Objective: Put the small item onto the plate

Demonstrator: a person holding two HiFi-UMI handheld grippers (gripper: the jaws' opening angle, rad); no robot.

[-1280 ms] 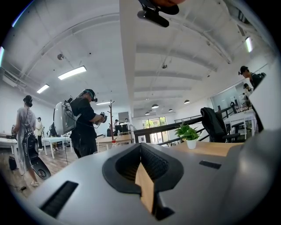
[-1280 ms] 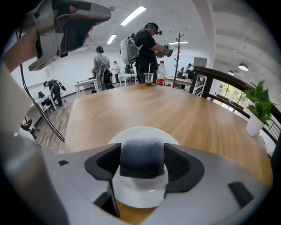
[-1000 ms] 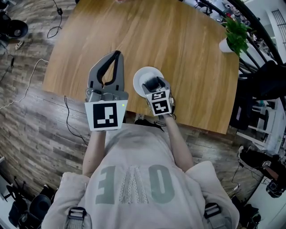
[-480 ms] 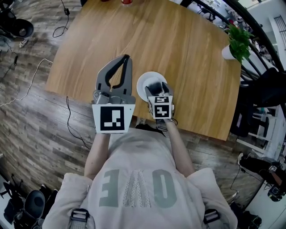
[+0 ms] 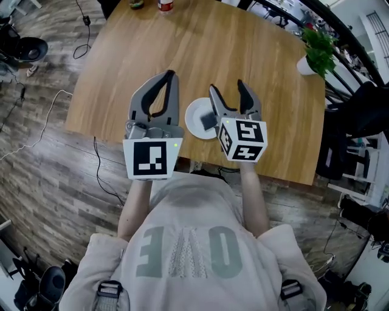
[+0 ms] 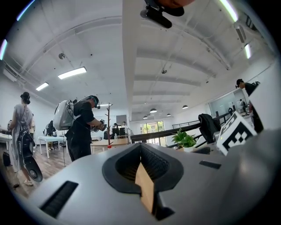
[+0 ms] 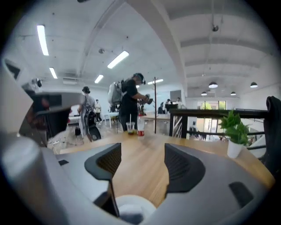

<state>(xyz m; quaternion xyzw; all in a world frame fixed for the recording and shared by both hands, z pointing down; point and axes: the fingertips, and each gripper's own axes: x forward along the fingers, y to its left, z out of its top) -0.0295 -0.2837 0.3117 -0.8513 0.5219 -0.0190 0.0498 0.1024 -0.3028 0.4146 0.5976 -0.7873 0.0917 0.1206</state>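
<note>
A small dark-grey item point(image 5: 209, 120) lies on the white plate point(image 5: 193, 116), which sits near the front edge of the wooden table point(image 5: 243, 48). My right gripper point(image 5: 227, 86) hangs open above the plate's right side with nothing between its fingers. In the right gripper view the plate point(image 7: 139, 203) and the item point(image 7: 131, 217) show low between the open right gripper point(image 7: 141, 149). My left gripper point(image 5: 171, 75) is held shut and empty to the left of the plate. The left gripper view shows its jaws point(image 6: 141, 151) closed together, pointing out into the room.
A potted plant point(image 5: 316, 51) stands at the table's far right edge. A cup and a red-labelled bottle point(image 5: 163, 5) stand at the far side. Dark chairs point(image 5: 358, 109) crowd the right, cables point(image 5: 36, 121) lie on the floor at left. People point(image 7: 131, 103) stand beyond the table.
My right gripper was down over the plate; it has lifted, moved slightly right and opened, and the small item now lies on the plate. The left gripper has barely moved.
</note>
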